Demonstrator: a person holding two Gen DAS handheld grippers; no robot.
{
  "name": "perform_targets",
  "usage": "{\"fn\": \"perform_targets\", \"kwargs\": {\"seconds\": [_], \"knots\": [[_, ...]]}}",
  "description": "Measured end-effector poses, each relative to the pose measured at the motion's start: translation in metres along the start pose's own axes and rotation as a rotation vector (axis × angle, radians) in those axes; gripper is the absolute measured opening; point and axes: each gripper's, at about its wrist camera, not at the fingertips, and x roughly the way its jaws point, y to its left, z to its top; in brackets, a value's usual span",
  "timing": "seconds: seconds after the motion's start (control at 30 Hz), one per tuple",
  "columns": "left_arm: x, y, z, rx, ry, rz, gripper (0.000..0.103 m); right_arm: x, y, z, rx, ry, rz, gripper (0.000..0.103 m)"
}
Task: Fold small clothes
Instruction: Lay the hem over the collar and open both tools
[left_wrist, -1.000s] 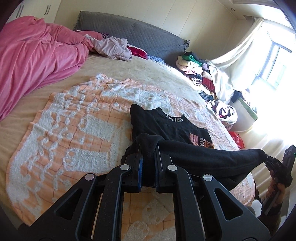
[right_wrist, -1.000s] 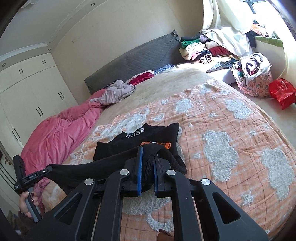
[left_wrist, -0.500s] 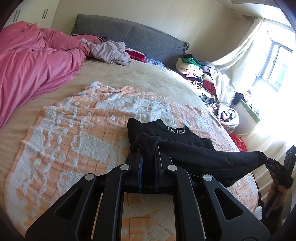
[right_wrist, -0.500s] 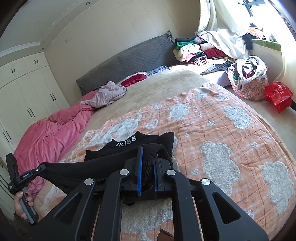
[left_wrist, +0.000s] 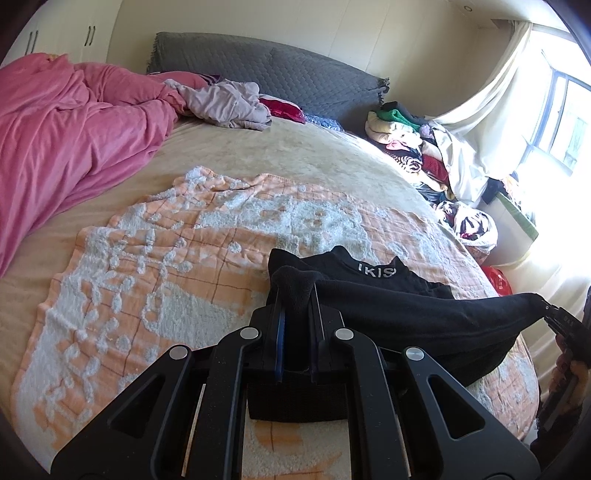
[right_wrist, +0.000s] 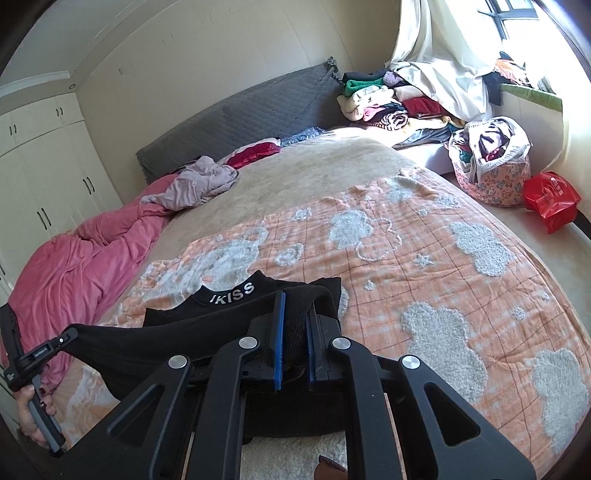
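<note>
A small black garment (left_wrist: 402, 317) with white "IKISS" lettering lies on the orange-and-white blanket (left_wrist: 155, 258). Its near edge is lifted and stretched between both grippers. My left gripper (left_wrist: 295, 291) is shut on one bunched end of the black fabric. My right gripper (right_wrist: 295, 310) is shut on the other end of the garment (right_wrist: 207, 332). In the left wrist view the right gripper (left_wrist: 554, 317) shows at the far right edge. In the right wrist view the left gripper (right_wrist: 70, 334) shows at the far left, held by a hand. The orange print is hidden under the folded part.
A pink duvet (left_wrist: 55, 140) and a lilac garment (left_wrist: 225, 101) lie toward the grey headboard (left_wrist: 277, 74). A clothes pile (right_wrist: 384, 99), a floral basket (right_wrist: 487, 170) and a red bag (right_wrist: 550, 195) stand beside the bed. The blanket (right_wrist: 443, 266) covers the near bed.
Both grippers have carried the lifted black edge forward over the garment toward the "IKISS" collar. The orange print is now covered.
</note>
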Motion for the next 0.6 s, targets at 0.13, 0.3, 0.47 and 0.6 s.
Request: {"fn": "perform_targets", "kwargs": {"seconds": [0.13, 0.3, 0.47, 0.6], "knots": [[0.015, 0.0, 0.004, 0.008, 0.007, 0.019, 0.004, 0.019, -0.005, 0.005, 0.009, 0.014, -0.013, 0.008], [0.036, 0.005, 0.007, 0.002, 0.022, 0.043, 0.004, 0.046, -0.008, 0.006, -0.002, 0.041, -0.04, 0.008], [0.057, 0.007, 0.004, 0.014, 0.052, 0.069, 0.004, 0.068, -0.012, 0.0, -0.023, 0.065, -0.066, 0.008], [0.07, 0.009, 0.0, 0.026, 0.076, 0.085, 0.004, 0.085, -0.018, -0.008, -0.032, 0.101, -0.085, 0.008]]}}
